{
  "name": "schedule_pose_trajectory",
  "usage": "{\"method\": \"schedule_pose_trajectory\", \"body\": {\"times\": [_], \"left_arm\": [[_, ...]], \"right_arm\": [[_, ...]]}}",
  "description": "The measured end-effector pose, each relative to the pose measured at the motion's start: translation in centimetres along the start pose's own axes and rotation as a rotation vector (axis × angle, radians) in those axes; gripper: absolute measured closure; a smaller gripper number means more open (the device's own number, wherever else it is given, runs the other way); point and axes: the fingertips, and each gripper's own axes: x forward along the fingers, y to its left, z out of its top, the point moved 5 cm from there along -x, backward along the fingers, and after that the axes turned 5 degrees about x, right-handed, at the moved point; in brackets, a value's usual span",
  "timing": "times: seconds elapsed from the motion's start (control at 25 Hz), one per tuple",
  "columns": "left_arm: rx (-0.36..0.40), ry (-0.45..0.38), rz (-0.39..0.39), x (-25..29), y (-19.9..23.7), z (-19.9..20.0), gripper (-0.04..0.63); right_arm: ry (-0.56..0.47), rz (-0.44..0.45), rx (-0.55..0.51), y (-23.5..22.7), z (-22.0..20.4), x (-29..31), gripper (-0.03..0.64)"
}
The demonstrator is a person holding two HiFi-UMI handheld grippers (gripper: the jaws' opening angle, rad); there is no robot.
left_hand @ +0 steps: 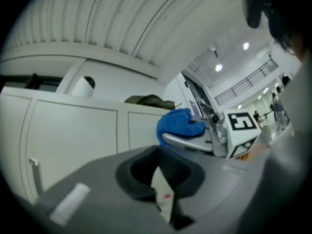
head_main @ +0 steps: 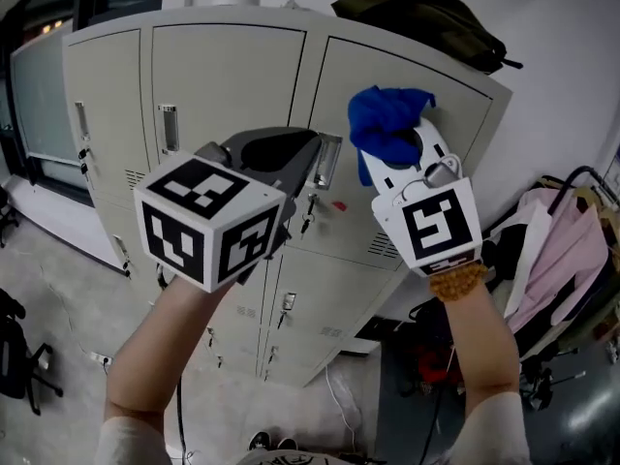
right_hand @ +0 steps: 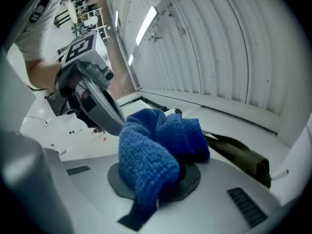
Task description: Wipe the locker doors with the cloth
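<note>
Right tool (head_main: 415, 161) presses cloth (head_main: 385, 124), seemingly against locker door (head_main: 339, 80).

1. beige metal lockers (head_main: 232, 76) stand ahead.
2. a dark fabric bag (head_main: 426, 17) lies on top, toward the right.
3. the left hand-held gripper (head_main: 286, 153) is before the lockers; beside it, the right hand-held gripper (head_main: 402, 158) has the blue terry cloth (head_main: 387, 124) between its jaws.
4. pink garments (head_main: 567, 250) hang right of the lockers.

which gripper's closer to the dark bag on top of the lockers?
Right. The right gripper, shut on the blue cloth, is below the bag; the left gripper is lower and further left.
</note>
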Motion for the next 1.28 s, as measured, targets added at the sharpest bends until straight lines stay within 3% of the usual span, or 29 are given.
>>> {"method": "schedule_pose_trajectory", "body": {"times": [0.12,0.32,0.44,0.84,1.12,1.28], "left_arm": [[0.0,0.025,0.027,1.7,3.0,1.7,0.592],[-0.015,0.087,0.105,3.1,7.1,1.5,0.592],[-0.009,0.11,0.126,3.3,7.8,0.7,0.592],[0.0,0.14,0.099,5.6,6.0,-1.8,0.592],[0.038,0.185,0.082,6.4,3.5,-5.0,0.592],[-0.001,0.196,0.071,6.5,2.9,-7.3,0.592]], "right_arm": [[-0.006,-0.01,-0.098,-2.3,1.8,3.3,0.584],[0.045,-0.035,-0.089,-3.8,2.2,7.5,0.584],[0.075,-0.056,-0.143,-3.7,2.0,8.6,0.584],[0.101,-0.008,-0.314,1.4,-1.2,7.8,0.584],[0.143,-0.018,-0.306,3.2,-5.3,4.4,0.583],[0.179,-0.015,-0.3,5.2,-8.0,2.7,0.584]]}}
